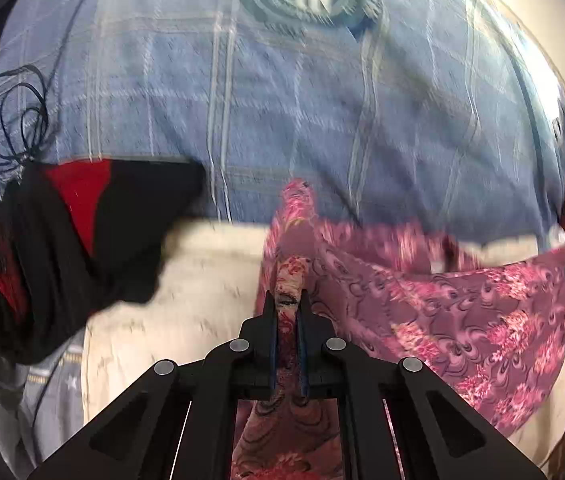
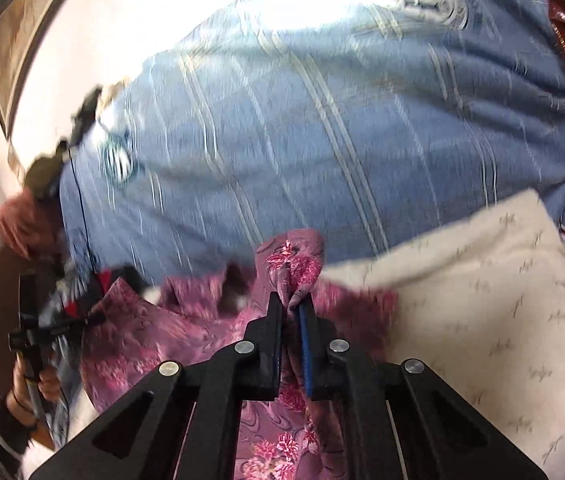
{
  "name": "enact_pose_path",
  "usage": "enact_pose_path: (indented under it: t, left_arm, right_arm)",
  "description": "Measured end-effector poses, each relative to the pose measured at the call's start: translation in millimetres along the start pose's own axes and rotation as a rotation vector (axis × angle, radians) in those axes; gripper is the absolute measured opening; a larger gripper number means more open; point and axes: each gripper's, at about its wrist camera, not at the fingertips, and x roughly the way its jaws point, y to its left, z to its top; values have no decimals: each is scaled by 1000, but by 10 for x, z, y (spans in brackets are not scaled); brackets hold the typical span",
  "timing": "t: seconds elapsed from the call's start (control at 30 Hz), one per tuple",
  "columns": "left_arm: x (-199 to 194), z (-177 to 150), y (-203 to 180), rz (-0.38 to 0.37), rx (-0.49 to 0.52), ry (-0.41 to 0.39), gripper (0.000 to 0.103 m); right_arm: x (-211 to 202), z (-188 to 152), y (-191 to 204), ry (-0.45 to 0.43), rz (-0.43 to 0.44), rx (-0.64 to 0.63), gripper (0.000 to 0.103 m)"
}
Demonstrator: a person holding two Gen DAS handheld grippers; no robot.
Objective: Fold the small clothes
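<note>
A small purple garment with pink flowers [image 1: 462, 312] hangs stretched between my two grippers above the bed. My left gripper [image 1: 288, 300] is shut on one bunched corner of it. My right gripper [image 2: 292, 304] is shut on another corner of the same garment [image 2: 154, 332], whose cloth spreads down and to the left. The left gripper and the hand holding it show at the left edge of the right wrist view [image 2: 30, 344]. Both views are blurred by motion.
A blue plaid bedcover [image 1: 282, 112] fills the background. A cream patterned pillow [image 2: 482, 308] lies at the right, also seen below the garment [image 1: 186, 280]. A black and red garment [image 1: 62, 236] lies at the left. A tangled dark cord [image 1: 26, 120] lies beyond it.
</note>
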Motion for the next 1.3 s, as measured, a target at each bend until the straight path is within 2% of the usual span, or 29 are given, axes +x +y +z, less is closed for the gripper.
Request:
enact_pose_path:
  t: [0.1,0.13,0.3,0.43,0.47,0.6,0.63,0.67,0.73,0.8,0.97,1.07,1.2,1.3]
  left_arm:
    - [214,80,107,26,-63,-15,7]
    - [390,93,163,45,-92,9,7]
    - [1325,-58,359,85,-211,201,7]
    - [1507,-91,369,87,-206,209,12]
    - [1519,-78,381,81,-204,215,12]
    - [1335,-120,403,59,-218,213,12]
    - [1263,-146,411,56,-222,210,14]
    - [1171,-196,426,33,-231,207,19]
    - [966,-337,444,-10,-257,195,26]
    - [707,-518,447,-50,-270,189,32]
    - [135,-1040,491,-170,-307,189,50]
    - [-139,-1330,589,-240,-381,195,55]
    - [7,-1635,743,-253,-514,239,54]
    - [174,-1594,826,-266,-618,204,54]
  right_arm:
    - [91,119,-152,-39,-22,52,7]
    - [170,129,-237,-40,-36,74,7]
    - [697,-43,-631,76,-120,182,8]
    - [882,-166,-716,130,-82,224,13]
    - [890,-176,-715,140,-99,211,13]
    - [785,-152,-702,152,-105,204,14]
    - [717,-152,-713,152,-90,211,18]
    - [629,-157,-699,153,-79,222,22]
    - [475,-218,-668,157,-63,242,44]
    - [267,-356,-616,163,-30,268,51]
    - [-244,-873,-568,183,-22,320,58]
    - [-443,-1181,-621,176,-44,352,60]
    - [-545,-1612,-674,153,-23,496,60]
    - [-426,-1761,-584,111,97,577,60]
